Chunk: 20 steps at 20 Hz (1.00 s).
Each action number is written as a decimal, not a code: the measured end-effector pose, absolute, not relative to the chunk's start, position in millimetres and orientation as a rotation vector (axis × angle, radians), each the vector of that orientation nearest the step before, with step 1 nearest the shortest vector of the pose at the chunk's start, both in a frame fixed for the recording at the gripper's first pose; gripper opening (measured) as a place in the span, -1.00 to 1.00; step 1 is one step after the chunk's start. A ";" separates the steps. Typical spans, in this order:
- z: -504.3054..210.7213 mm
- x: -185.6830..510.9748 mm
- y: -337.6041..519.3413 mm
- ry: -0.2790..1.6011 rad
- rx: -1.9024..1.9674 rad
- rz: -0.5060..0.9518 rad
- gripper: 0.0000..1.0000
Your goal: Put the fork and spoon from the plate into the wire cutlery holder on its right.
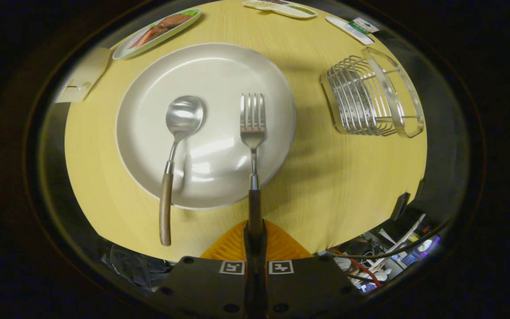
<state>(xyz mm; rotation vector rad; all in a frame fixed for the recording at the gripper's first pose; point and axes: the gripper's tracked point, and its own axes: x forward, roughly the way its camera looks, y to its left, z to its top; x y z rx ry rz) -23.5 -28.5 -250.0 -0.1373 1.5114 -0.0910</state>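
A white round plate (219, 71) lies on the yellow wooden table. On it rests a spoon (183, 116), bowl up, its wooden handle reaching over the plate's near rim onto the table. The fork (253, 119) lies to the spoon's right, tines pointing away. Its wooden handle runs back between my fingers. My gripper (255, 230) is shut on the fork's handle, both fingers pressed against it. The wire cutlery holder (361, 102) stands on the table to the right of the plate, apart from it, with a clear plastic rim around its mouth.
An oval dish with food (157, 32) sits beyond the plate on the left. Another long dish (281, 6) and a small packet (354, 27) lie at the table's far edge. A pale card (82, 79) lies at the left. Cables and clutter (383, 257) lie below the table's near right edge.
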 end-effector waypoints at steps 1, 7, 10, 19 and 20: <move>-244.1 -23.4 -29.1 1.510 -0.139 -0.088 -0.89; -199.6 -31.7 -40.4 1.499 -0.175 -0.079 -0.89; -177.7 -41.6 -52.8 1.519 -0.181 -0.080 -0.89; -141.8 -26.4 -112.3 1.514 -0.108 -0.169 -0.88; -142.4 -23.5 -118.5 1.518 -0.103 -0.176 -0.88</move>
